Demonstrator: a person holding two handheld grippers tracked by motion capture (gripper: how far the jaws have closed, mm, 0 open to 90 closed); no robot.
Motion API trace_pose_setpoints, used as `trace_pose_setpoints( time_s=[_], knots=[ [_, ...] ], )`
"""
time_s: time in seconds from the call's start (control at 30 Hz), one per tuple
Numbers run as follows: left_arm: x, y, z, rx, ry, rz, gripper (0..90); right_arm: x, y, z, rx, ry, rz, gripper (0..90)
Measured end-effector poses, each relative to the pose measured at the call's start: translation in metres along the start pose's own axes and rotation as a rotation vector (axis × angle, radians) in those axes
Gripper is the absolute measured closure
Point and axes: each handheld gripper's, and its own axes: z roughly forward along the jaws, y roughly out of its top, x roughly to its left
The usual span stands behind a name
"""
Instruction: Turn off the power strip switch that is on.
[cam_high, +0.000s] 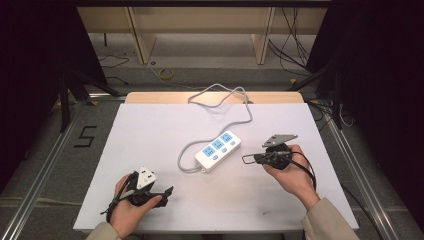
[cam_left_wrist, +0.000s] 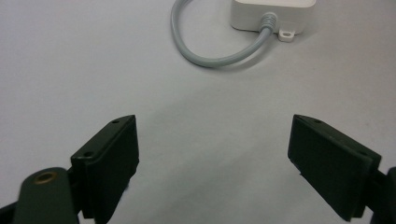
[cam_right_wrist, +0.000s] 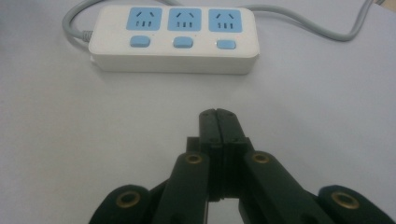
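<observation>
A white power strip (cam_high: 218, 150) with three blue sockets and three blue buttons lies at the table's middle. Its grey cable (cam_high: 186, 156) loops off the near end and runs to the far edge. My left gripper (cam_high: 159, 186) is at the front left, open and empty, aimed at the strip's cable end (cam_left_wrist: 271, 14); in the left gripper view my left gripper (cam_left_wrist: 212, 126) has its jaws wide apart over bare table. My right gripper (cam_high: 246, 159) is just right of the strip, shut on nothing. The right gripper view has my right gripper (cam_right_wrist: 217, 114) facing the strip's long side (cam_right_wrist: 175, 39).
A white sheet covers the table (cam_high: 150, 120). Beyond its far edge stand wooden frame legs (cam_high: 142, 45), with loose cables on the floor (cam_high: 290, 45). A "5" mark (cam_high: 86, 136) lies on the floor at the left. Metal rails run along both sides.
</observation>
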Motion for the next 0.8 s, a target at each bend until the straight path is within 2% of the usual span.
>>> trace_pose_setpoints(
  time_s=[0.8],
  knots=[
    [0.0,0.0,0.0,0.005,-0.004,0.0,16.0,-0.002,0.016,0.009,0.02,0.006,-0.006,90.0]
  ],
)
